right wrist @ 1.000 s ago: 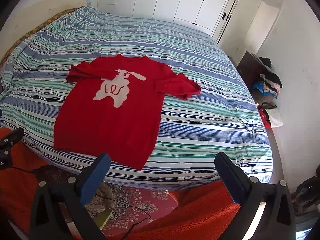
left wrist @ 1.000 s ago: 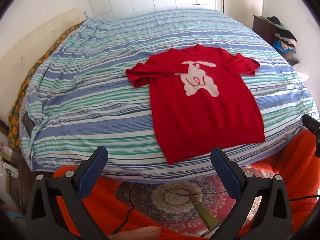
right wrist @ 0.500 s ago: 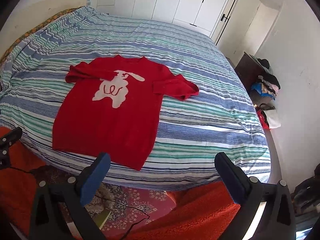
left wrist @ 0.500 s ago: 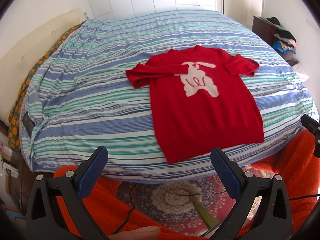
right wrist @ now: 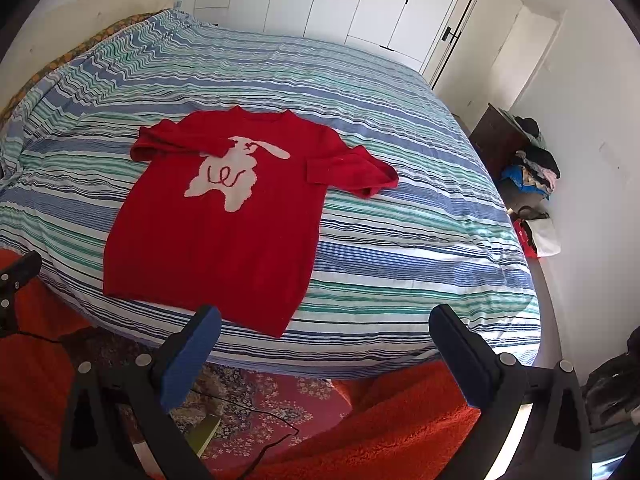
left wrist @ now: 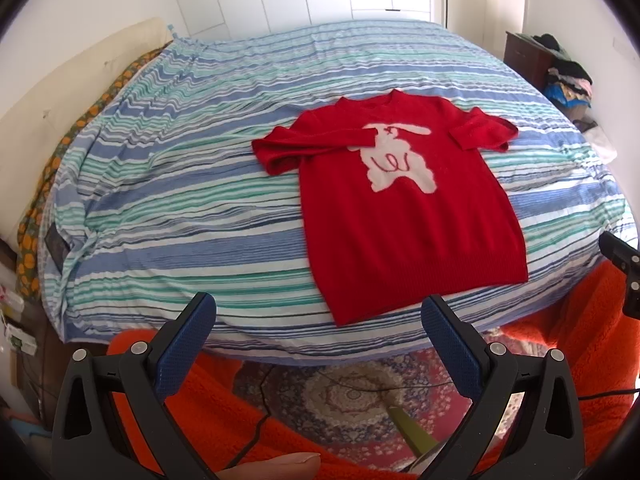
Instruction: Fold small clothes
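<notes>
A small red sweater (left wrist: pixel 404 216) with a white rabbit on the chest lies flat, face up, near the front edge of the striped bed (left wrist: pixel 180 184); it also shows in the right wrist view (right wrist: pixel 216 232). Both sleeves are folded in over the chest. My left gripper (left wrist: pixel 318 330) is open and empty, held off the bed's front edge, short of the sweater's hem. My right gripper (right wrist: pixel 326 340) is open and empty, also off the front edge, to the right of the hem.
An orange fluffy blanket (left wrist: pixel 560 344) and a patterned rug (left wrist: pixel 352 392) lie below the bed's edge. A dark cabinet with a pile of clothes (right wrist: pixel 532 164) stands at the right wall. White closet doors (right wrist: pixel 360 4) are behind the bed.
Both grippers have drifted slightly; the sweater has shifted a little left in the right wrist view. Nothing has been grasped.
</notes>
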{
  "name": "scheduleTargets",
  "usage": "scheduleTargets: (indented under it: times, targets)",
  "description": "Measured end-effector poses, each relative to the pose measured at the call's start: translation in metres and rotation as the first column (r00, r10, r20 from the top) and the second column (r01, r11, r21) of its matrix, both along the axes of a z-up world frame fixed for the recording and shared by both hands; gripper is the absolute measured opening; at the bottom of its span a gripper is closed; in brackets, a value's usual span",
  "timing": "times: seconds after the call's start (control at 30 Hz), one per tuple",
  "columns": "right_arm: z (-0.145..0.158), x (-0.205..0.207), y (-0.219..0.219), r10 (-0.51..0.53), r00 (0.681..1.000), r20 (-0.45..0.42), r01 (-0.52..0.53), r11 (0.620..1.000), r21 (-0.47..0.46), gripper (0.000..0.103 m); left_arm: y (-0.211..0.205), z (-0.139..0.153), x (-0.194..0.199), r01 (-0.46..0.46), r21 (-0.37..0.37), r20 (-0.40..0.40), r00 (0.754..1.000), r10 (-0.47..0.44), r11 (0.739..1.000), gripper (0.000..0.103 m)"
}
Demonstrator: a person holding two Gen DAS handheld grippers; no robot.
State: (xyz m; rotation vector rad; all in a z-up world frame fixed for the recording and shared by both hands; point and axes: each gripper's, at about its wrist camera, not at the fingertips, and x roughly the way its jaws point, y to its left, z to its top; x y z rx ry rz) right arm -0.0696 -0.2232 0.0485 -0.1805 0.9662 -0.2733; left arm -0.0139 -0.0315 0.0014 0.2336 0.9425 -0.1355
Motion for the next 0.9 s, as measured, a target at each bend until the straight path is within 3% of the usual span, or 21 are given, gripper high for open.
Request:
scheduleTargets:
  times: [0.13, 0.23, 0.5, 0.67, 0.8, 0.9]
  targets:
    - [-0.001, 0.0, 0.002, 0.011, 1.0, 0.0, -0.011, 1.0, 0.019, 0.102, -0.001, -0.002, 0.0, 0.003, 0.001, -0.008, 1.0, -0.003, 1.0, 0.102]
    - [0.001, 0.001, 0.004, 0.048, 0.999, 0.016, -0.05, 0.994, 0.093, 0.102, -0.002, -0.003, 0.002, 0.009, -0.01, -0.018, 1.0, -0.01, 1.0, 0.102]
    - [0.011, 0.004, 0.018, 0.131, 0.986, 0.107, -0.15, 0.969, 0.198, 0.102, -0.001, -0.001, 0.006, 0.013, -0.048, -0.024, 1.0, -0.015, 0.999, 0.102]
    - [0.005, 0.016, 0.002, 0.144, 0.975, 0.166, -0.189, 0.936, 0.296, 0.102, -0.002, -0.005, 0.008, 0.014, -0.04, -0.033, 0.999, -0.015, 0.999, 0.102]
    - [-0.015, 0.054, -0.054, 0.048, 0.978, 0.202, -0.128, 0.906, 0.403, 0.102, 0.001, -0.007, 0.01, 0.006, -0.045, -0.041, 0.999, -0.008, 0.999, 0.102]
    - [-0.042, 0.093, -0.108, -0.097, 0.978, 0.183, -0.016, 0.844, 0.536, 0.096, 0.005, -0.01, 0.013, -0.013, -0.052, -0.051, 0.999, 0.01, 0.999, 0.102]
